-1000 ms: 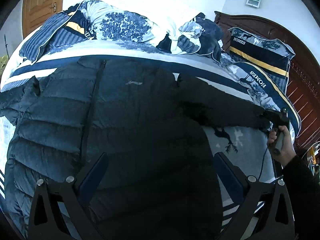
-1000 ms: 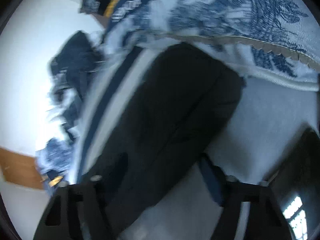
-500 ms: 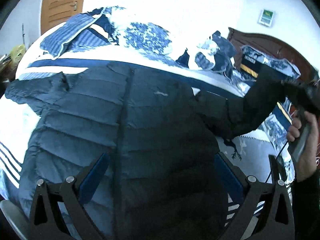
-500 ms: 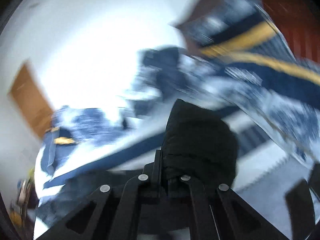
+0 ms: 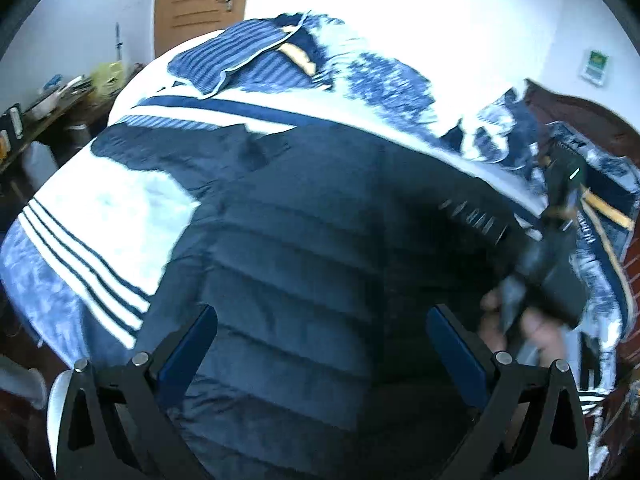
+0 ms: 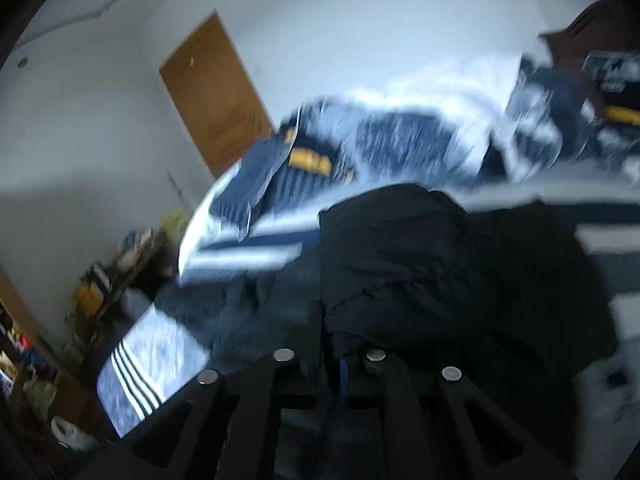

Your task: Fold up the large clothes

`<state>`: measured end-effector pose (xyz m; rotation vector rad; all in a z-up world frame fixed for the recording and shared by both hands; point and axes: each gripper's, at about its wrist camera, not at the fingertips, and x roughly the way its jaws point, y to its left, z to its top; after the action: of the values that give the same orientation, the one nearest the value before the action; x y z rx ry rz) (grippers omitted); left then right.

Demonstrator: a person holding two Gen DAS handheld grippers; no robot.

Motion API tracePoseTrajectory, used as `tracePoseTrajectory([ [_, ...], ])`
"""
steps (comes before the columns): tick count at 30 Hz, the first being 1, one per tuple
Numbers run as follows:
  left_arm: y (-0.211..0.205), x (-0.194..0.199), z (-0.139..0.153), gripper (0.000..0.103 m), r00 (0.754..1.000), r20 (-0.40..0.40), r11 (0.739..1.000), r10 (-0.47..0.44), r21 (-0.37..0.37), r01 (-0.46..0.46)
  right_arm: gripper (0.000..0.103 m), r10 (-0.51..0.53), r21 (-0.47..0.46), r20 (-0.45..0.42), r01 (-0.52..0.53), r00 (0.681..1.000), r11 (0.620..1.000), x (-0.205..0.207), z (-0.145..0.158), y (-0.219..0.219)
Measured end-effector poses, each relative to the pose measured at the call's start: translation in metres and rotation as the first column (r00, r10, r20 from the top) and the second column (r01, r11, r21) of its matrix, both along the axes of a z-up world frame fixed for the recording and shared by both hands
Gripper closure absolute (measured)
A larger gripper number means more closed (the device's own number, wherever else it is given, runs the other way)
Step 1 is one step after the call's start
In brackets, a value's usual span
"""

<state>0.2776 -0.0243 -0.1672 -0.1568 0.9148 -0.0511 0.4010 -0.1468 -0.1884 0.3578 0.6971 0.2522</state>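
A dark navy quilted puffer jacket (image 5: 304,248) lies spread on the bed. Its left sleeve (image 5: 160,148) stretches out to the left. My left gripper (image 5: 320,344) is open and empty, held above the jacket's lower body. My right gripper (image 6: 340,364) is shut on the jacket's right sleeve (image 6: 420,264) and holds it bunched above the jacket body. In the left wrist view the right gripper (image 5: 540,280) and the hand holding it show at the right, over the jacket's right side.
The bed (image 5: 100,216) has a blue and white patterned cover with stripes. A crumpled quilt and pillows (image 5: 280,60) lie at the far side. A wooden headboard (image 5: 592,120) is at the right, a door (image 5: 200,4) behind, a cluttered table (image 5: 44,100) at the left.
My right gripper closed on the right sleeve, lifted it and carried it leftward over the jacket body. My left gripper stayed open and swung its view to the left.
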Motion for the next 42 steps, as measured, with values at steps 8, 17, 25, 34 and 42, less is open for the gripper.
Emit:
tracePoseTrajectory([
  [8, -0.025, 0.027, -0.029, 0.000, 0.998, -0.064, 0.999, 0.026, -0.020, -0.027, 0.011, 0.083, 0.173, -0.119, -0.062, 0.989, 0.983, -0.011, -0.039, -0.053],
  [17, -0.135, 0.081, -0.074, 0.000, 0.994, -0.049, 0.955, -0.099, 0.277, 0.109, 0.012, -0.307, 0.429, -0.268, 0.399, 0.913, 0.811, -0.043, -0.082, -0.251],
  [25, -0.126, 0.158, -0.099, 0.003, 0.997, -0.065, 0.920, 0.034, 0.392, -0.006, 0.039, -0.204, 0.608, -0.381, 0.411, 0.902, 0.680, -0.017, -0.127, -0.278],
  [34, -0.057, 0.160, -0.107, 0.055, 0.973, -0.150, 0.954, 0.173, 0.270, -0.128, 0.040, -0.170, 0.654, -0.376, 0.391, 0.911, 0.648, -0.002, -0.138, -0.270],
  [42, -0.038, 0.166, -0.076, 0.098, 0.980, -0.097, 0.982, 0.175, 0.093, -0.166, 0.040, -0.182, 0.663, -0.371, 0.397, 0.911, 0.634, -0.011, -0.144, -0.272],
])
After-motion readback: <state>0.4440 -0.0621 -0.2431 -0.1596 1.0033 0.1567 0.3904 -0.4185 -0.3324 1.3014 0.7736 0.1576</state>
